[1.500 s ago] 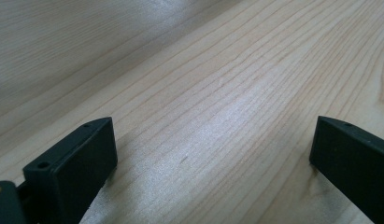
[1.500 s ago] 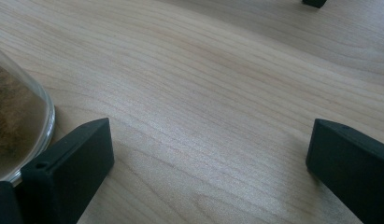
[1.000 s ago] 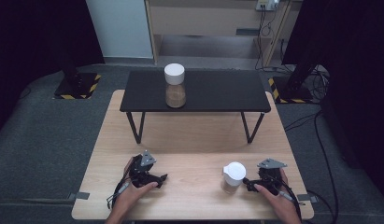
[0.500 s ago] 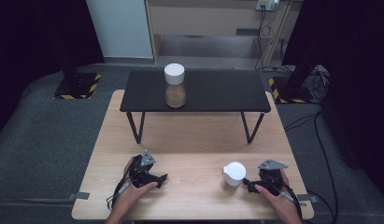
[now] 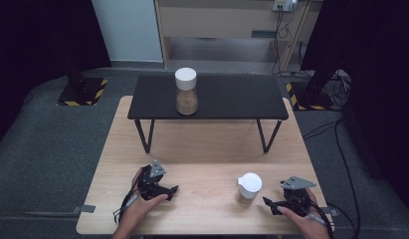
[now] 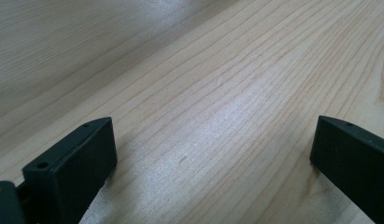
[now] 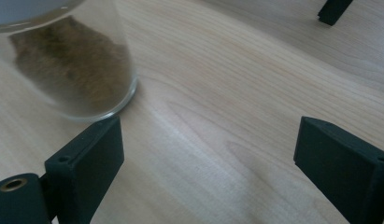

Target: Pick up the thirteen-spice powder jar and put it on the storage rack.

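A glass jar with a white lid and brown powder stands on the wooden table at the front right. My right gripper lies just right of it, open. Its jaws have just been closing, with bare wood between them. In the right gripper view the jar sits beyond the left jaw, outside the right gripper. My left gripper rests at the front left, open, and in its own view the left gripper spans bare wood. A second, similar jar stands on the low black table.
The low black table stands across the far half of the wooden table on thin legs, one foot showing in the right gripper view. Dark floor surrounds the table, with cables at the right.
My right gripper has drawn back a little to the right, away from the near jar. The left gripper and both jars have stayed put.
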Tool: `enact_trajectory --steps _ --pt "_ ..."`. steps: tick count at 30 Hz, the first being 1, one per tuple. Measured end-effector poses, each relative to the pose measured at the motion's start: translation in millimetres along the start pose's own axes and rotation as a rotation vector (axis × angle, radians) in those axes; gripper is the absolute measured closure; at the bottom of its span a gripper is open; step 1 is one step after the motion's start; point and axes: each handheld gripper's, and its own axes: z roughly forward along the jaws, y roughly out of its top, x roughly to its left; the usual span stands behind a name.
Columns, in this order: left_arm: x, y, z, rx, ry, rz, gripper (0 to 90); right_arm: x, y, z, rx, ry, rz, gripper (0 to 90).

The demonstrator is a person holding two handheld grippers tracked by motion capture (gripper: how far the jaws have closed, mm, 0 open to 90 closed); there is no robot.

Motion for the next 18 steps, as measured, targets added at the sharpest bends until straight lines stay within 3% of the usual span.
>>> enact_trajectory --steps 7,18 --pt "0.1 0.0 0.0 0.0 0.0 0.0 0.0 8.5 -2.8 -10.5 -0.006 0.023 -0.033 7.6" --pt "0.3 0.0 0.1 0.0 -0.001 0.001 0.0 16.9 1.6 -11.3 -0.005 0.072 -0.089 7.2"
